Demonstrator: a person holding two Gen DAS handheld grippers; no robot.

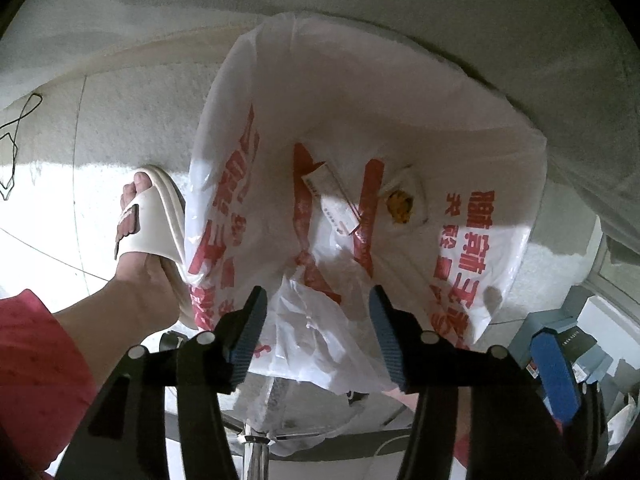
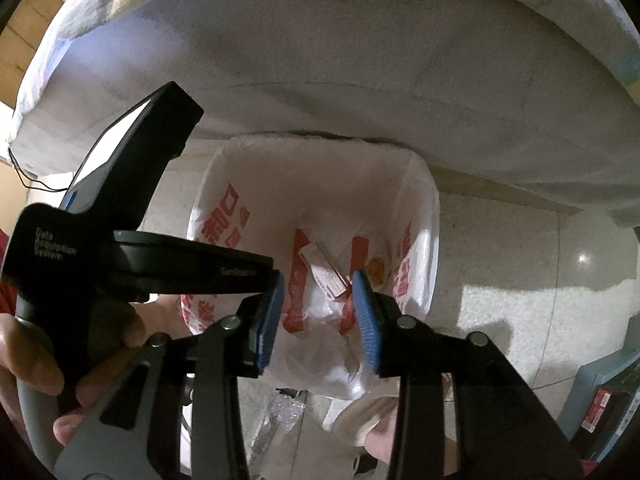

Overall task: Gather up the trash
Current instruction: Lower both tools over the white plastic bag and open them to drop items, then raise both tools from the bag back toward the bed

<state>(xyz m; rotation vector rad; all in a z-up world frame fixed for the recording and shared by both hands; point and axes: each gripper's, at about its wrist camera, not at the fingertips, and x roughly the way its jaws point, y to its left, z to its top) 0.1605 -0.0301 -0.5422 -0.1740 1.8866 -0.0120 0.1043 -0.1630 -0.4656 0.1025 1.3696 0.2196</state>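
Speckled pale floor below both tools, left tool and right tool parted and empty, white red-printed trash bag directly beneath, bed edge beyond, sandalled foot left.

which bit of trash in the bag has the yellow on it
The crumpled white wrapper at the bottom of the plastic bag, with a yellow patch in its middle. The small carton lying beside it is white with red print and shows no yellow.

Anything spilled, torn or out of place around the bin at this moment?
Nothing stands out. The white bag with red print lines the bin evenly, and the small carton and the wrapper with yellow scraps lie inside it. Both grippers hang open above, holding nothing.
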